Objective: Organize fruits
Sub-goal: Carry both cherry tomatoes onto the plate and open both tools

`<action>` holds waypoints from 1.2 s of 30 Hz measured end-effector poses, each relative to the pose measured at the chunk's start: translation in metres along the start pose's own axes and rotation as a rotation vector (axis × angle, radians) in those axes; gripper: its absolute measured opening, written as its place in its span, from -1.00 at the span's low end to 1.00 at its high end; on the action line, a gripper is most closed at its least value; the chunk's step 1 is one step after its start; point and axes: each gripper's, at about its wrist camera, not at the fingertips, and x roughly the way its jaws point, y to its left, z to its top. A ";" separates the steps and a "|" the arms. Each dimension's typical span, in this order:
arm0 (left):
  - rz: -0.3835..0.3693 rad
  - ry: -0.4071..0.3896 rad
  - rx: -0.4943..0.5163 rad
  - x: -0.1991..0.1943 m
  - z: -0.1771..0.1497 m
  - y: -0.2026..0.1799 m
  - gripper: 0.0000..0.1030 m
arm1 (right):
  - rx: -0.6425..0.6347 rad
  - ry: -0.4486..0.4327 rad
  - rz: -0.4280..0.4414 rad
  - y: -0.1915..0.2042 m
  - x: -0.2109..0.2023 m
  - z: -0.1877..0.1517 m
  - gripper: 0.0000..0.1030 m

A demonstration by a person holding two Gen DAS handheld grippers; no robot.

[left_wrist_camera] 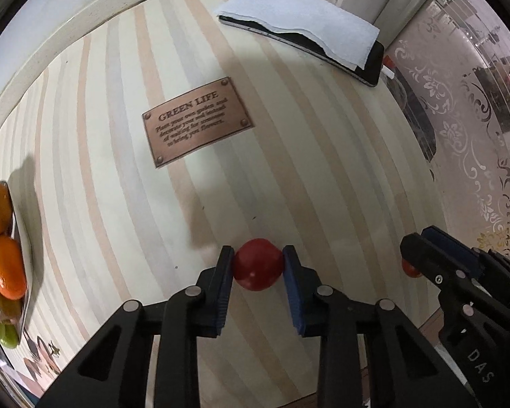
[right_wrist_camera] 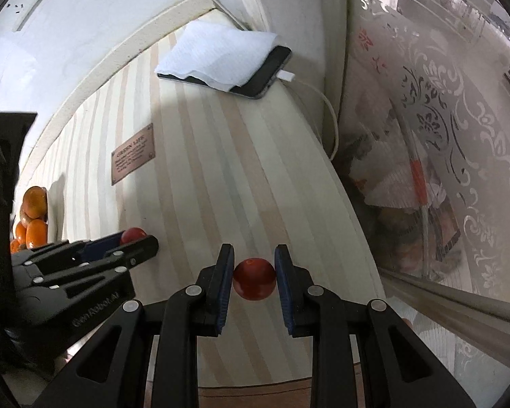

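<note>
Open striped tabletop [left_wrist_camera: 289,176] is seen ahead of both grippers up to the phone [left_wrist_camera: 367,64] under a tissue [left_wrist_camera: 299,17] at 1 o'clock; the right edge runs along a patterned glass pane [right_wrist_camera: 442,136]. A red tomato [left_wrist_camera: 257,264] is clamped in the left gripper [left_wrist_camera: 257,265] jaws. In the right gripper [right_wrist_camera: 254,273], a smaller tomato [right_wrist_camera: 254,278] is touched by the left jaw only. A fruit tray [left_wrist_camera: 25,272] is seen at 9 o'clock.
</note>
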 end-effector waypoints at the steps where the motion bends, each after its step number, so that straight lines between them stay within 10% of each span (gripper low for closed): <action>1: -0.003 -0.004 -0.012 -0.003 -0.002 0.004 -0.49 | -0.006 -0.002 0.004 0.003 -0.002 0.001 -0.47; 11: -0.085 -0.116 -0.235 -0.073 -0.049 0.076 -0.49 | -0.167 0.015 0.098 0.077 -0.017 0.014 -0.48; 23: 0.004 -0.311 -0.647 -0.177 -0.147 0.243 -0.49 | -0.430 0.133 0.392 0.277 -0.009 0.021 -0.48; 36: -0.055 -0.275 -0.838 -0.156 -0.206 0.411 -0.49 | -0.442 0.246 0.414 0.426 0.049 -0.002 -0.48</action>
